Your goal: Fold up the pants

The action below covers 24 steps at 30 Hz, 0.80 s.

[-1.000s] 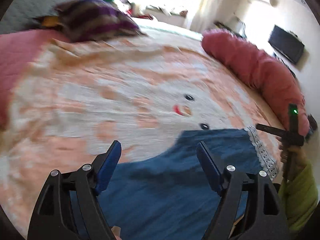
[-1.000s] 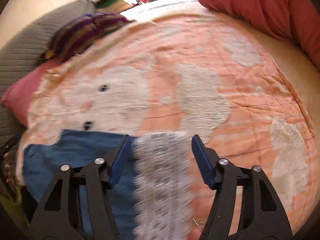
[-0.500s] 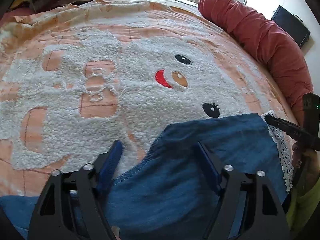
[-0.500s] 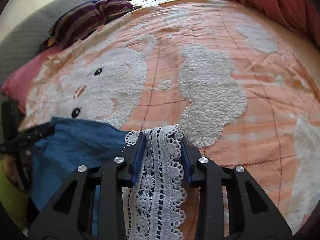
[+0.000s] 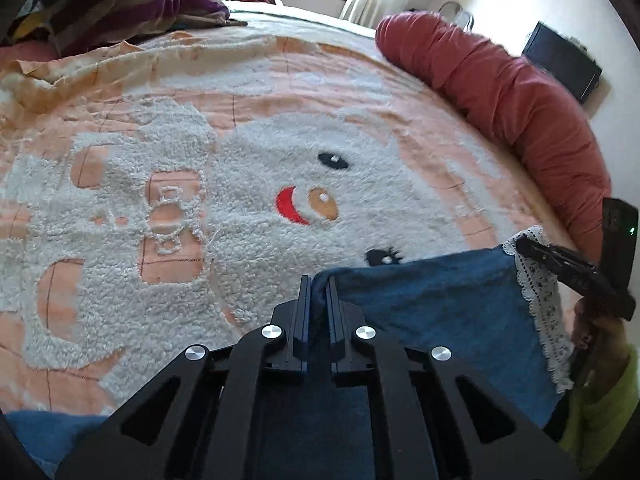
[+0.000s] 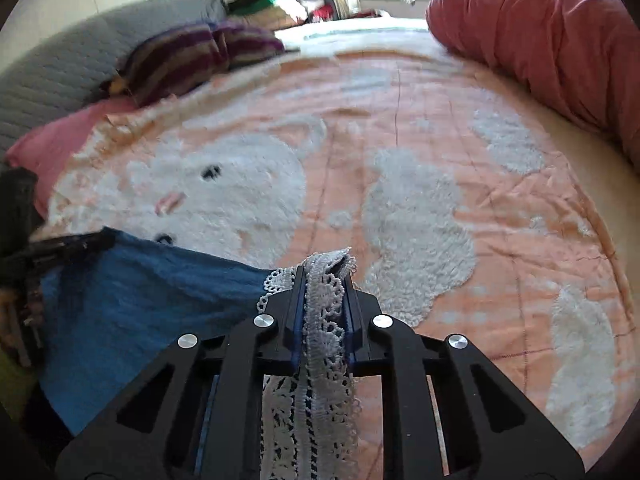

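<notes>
Task status: early stage. I have both grippers set on the far edge of the pants point(image 5: 432, 304), which lie near me on the bedspread point(image 5: 240, 168); no completed fold is visible.

Tool state:
- My left gripper point(image 5: 318, 284) is clamped on a pinch of blue denim at the left corner of that edge; its fingers stand almost together with the cloth between them.
- My right gripper point(image 6: 323, 276) is closing on the white lace trim point(image 6: 326, 320) at the right corner. The pads already press the bunched lace, which stands up between them.

Position of the work: the blue cloth spans between the two grippers. It covers the lower part of the bear face stitched on the bedspread. More blue cloth shows at the near left edge of the left wrist view; I cannot tell how that part is arranged.

Remaining, as I judge it: carry the gripped edge over to make the fold, then any further folds and flattening.

Surroundings:
- A red bolster point(image 5: 520, 108) runs along the right side of the bed.
- A striped cushion point(image 6: 188, 60) lies at the far left, against a grey quilted backrest point(image 6: 60, 76).

The bedspread beyond the pants is bare. The pile of the bedspread may drag on the denim.
</notes>
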### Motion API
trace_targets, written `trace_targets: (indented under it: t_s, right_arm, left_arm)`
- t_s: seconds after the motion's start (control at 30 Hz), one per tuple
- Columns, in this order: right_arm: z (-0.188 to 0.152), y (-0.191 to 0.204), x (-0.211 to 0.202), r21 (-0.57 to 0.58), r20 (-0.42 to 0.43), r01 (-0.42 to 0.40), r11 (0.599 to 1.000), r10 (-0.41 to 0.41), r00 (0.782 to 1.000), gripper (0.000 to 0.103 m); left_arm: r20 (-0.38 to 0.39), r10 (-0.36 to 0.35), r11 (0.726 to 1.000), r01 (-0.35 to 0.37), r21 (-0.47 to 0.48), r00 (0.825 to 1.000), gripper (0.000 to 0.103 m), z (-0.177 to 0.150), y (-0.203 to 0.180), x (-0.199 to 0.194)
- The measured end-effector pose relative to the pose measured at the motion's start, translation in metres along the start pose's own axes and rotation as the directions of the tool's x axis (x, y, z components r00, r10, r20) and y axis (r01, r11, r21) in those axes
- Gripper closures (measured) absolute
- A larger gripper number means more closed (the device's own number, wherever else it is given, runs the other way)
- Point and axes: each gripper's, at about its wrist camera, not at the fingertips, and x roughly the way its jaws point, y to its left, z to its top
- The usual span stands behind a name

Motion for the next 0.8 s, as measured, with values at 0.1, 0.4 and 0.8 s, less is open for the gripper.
trace_targets:
  t_s: [0.1,0.4,0.8]
  right_arm:
    - [-0.005,-0.005,0.019,0.014,-0.077,0.019,1.000,-0.018,0.997,0.090]
    - [-0.019,-0.025,-0.069,0.196,0.161,-0.057,0.979,0.025,0.987,0.054]
    - [-0.079,0.118,-0.072,-0.208,-0.085,-0.022,0.978,0.004,0.996,0.027]
  left_arm:
    - [-0.035,0.018,1.000,-0.018,-0.007,0.999,0.097,-0.002,0.007,0.017]
    - [0.071,-0.043,0.997,0.047,-0.063,0.997,0.062,-0.016,0.024,-0.038]
    - [0.076,0.276,0.959,-0.280,0.047,0.958,0.026,-0.105,0.025,-0.109]
